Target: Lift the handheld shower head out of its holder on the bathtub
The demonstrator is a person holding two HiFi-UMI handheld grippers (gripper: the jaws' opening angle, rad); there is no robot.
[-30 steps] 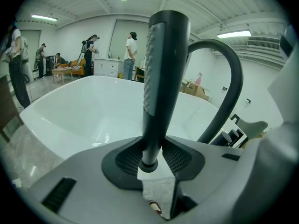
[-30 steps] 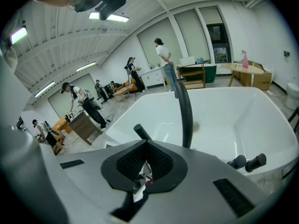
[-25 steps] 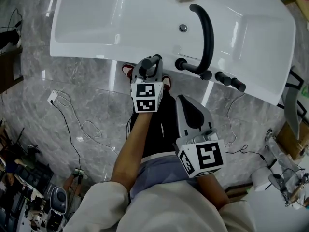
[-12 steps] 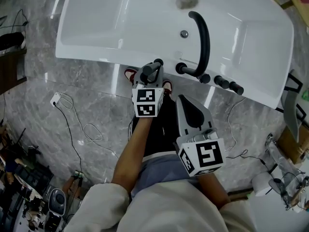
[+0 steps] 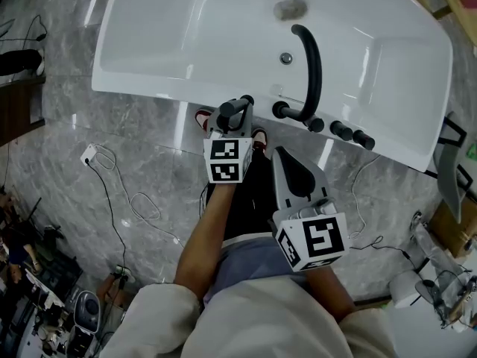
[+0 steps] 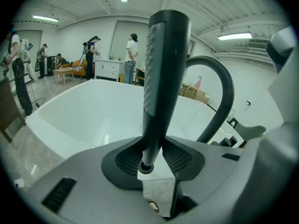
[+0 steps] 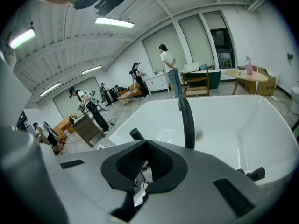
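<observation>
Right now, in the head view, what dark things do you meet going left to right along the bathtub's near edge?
Handheld shower head → black arched faucet → first black knob → second black knob.

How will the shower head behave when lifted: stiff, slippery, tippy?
Probably stiff: the shower head stands straight in the left tool. Its smooth round shaft may twist or slip, though the ribbed strip should help. Gripped near its end, it could tilt.
</observation>
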